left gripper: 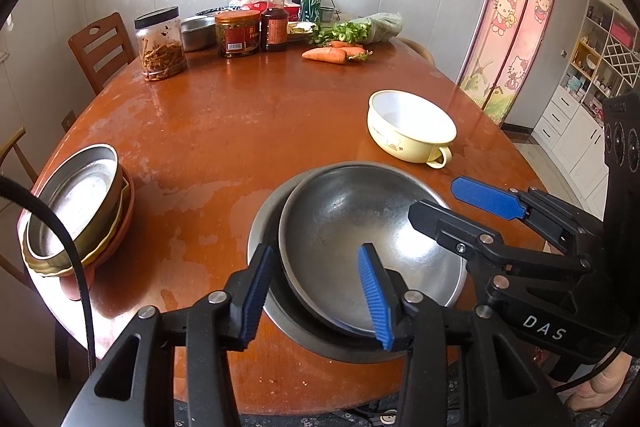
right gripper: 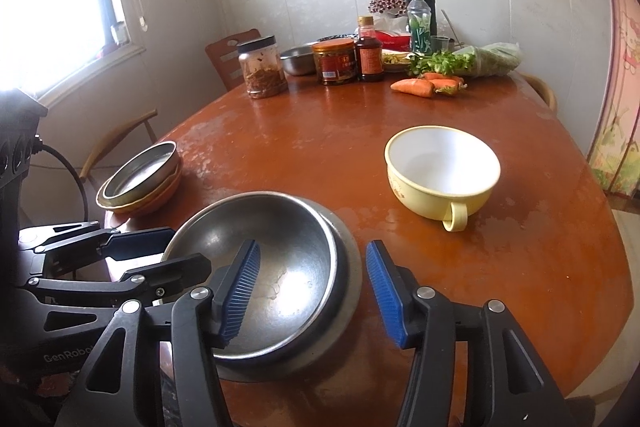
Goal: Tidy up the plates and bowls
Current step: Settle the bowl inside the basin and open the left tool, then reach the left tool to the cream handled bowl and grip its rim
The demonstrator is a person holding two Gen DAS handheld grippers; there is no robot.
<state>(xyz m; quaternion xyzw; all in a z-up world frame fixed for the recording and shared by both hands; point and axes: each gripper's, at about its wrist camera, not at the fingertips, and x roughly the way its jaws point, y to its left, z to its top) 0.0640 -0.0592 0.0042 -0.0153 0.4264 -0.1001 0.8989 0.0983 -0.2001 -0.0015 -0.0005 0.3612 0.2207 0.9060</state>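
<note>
Both grippers, left gripper (left gripper: 316, 291) and right gripper (right gripper: 312, 291), hang open astride the steel bowl (left gripper: 360, 227)'s rim; nested off-centre in the lower bowl (left gripper: 260, 239), it could slide askew.

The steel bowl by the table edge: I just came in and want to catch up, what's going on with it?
A person holds two hand-held grippers over the steel bowl, nested in a larger bowl. The left hand-held gripper and right hand-held gripper each straddle its rim with jaws open, not pressing. The yellow cup-bowl and the plate stack sit apart.
</note>
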